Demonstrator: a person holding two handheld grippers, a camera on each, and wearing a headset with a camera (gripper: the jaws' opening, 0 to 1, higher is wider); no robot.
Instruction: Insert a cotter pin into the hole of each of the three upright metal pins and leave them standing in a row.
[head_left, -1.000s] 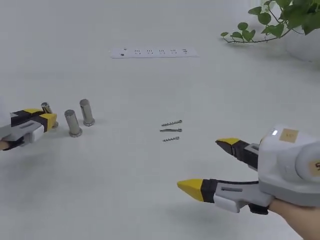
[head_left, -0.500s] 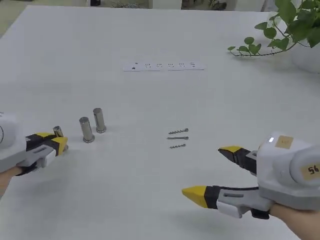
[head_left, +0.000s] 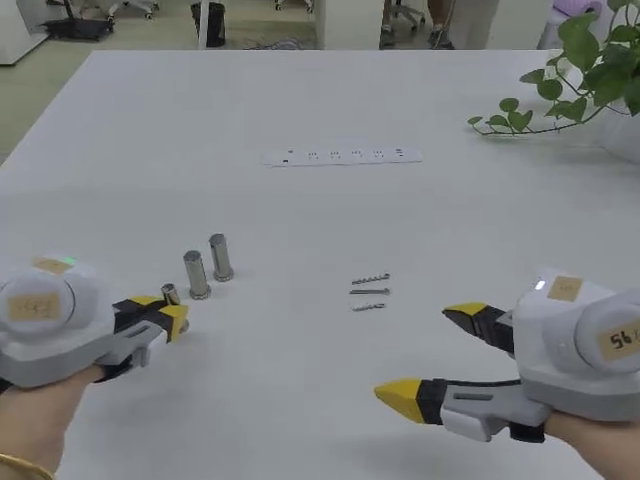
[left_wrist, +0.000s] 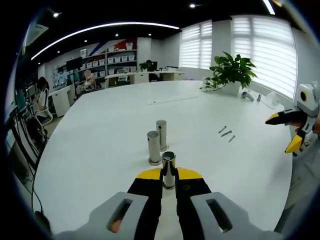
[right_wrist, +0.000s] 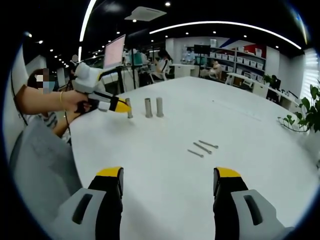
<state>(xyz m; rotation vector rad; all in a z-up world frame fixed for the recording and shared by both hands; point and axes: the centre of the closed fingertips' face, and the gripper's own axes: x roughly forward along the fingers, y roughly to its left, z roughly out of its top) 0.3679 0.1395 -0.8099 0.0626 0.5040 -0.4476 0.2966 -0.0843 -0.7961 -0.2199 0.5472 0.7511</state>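
The left gripper's (head_left: 165, 312) fingers pinch the nearest metal pin (left_wrist: 168, 165), a smooth steel cylinder standing upright beside two more metal pins (head_left: 196, 274) toward the left edge of the table (head_left: 300, 215). The right gripper's (head_left: 430, 355) fingers are spread wide over bare white surface. Thin cotter pins (head_left: 368, 292) lie mid-table.

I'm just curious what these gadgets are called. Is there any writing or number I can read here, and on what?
"56", sideways, may be "95" the other way up: label on the right gripper.
Tag on the left gripper, shut on a metal pin: too blurred to read.
Power strip marks: too small to read.
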